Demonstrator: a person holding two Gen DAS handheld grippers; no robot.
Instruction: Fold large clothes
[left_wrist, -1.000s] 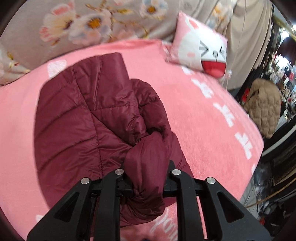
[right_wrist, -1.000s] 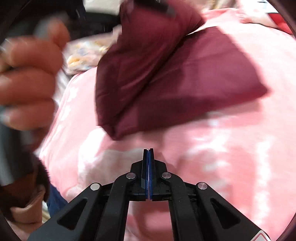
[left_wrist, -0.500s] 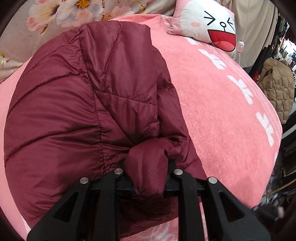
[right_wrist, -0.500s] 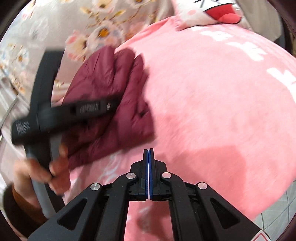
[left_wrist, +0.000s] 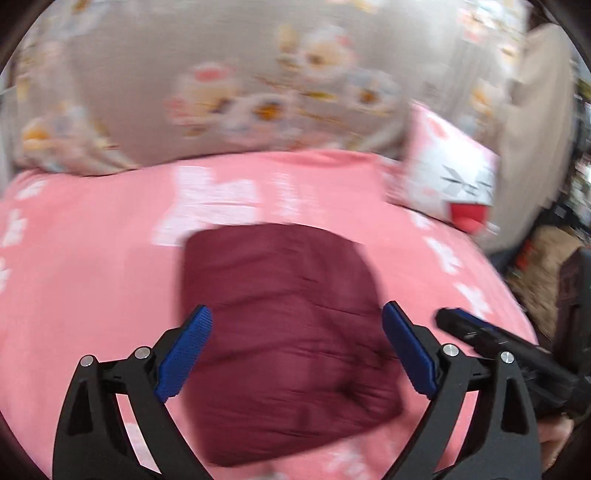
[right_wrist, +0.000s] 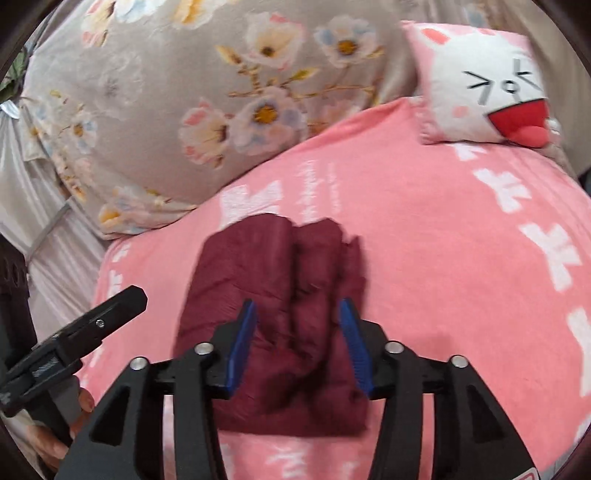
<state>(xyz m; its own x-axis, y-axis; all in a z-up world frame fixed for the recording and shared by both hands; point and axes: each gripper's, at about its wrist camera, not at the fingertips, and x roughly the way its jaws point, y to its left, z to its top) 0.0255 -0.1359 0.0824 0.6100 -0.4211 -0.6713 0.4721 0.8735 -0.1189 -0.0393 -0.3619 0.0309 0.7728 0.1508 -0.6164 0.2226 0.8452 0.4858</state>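
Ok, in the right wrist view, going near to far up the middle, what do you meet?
Right gripper, open → folded maroon jacket lying on the pink blanket → bare blanket beyond it → floral quilt along the back.

I see the dark red quilted jacket (right_wrist: 280, 321) lying folded into a compact thick bundle in the lower middle of both frames. It rests flat, nothing holds it. In the right wrist view its top shows two puffy rolls side by side.
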